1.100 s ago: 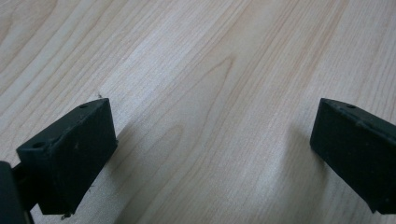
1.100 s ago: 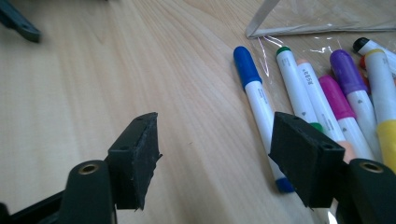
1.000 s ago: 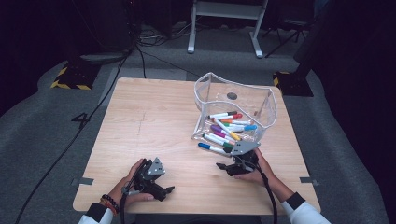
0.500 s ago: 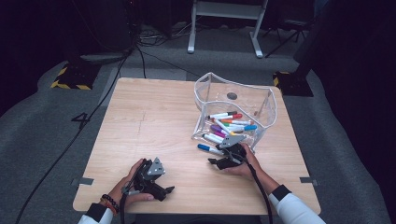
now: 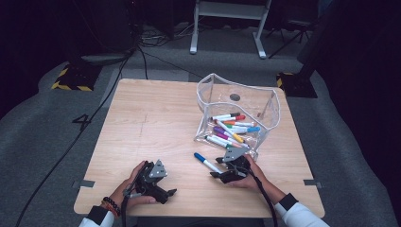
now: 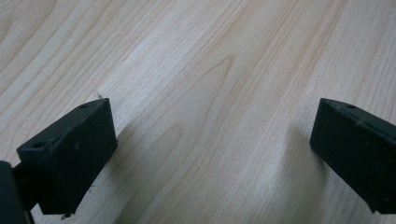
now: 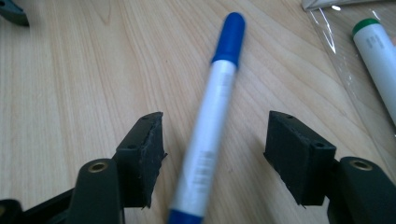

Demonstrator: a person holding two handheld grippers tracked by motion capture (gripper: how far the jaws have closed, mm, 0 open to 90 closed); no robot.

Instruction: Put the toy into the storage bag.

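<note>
High view: clear pouch (image 5: 268,101) holds coloured markers (image 5: 231,128).

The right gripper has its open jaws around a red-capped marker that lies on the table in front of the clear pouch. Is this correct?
Not quite: the cap is blue, not red. The right gripper view shows the blue-capped marker lying on the table between the right gripper's open jaws, untouched, near the clear pouch.
</note>
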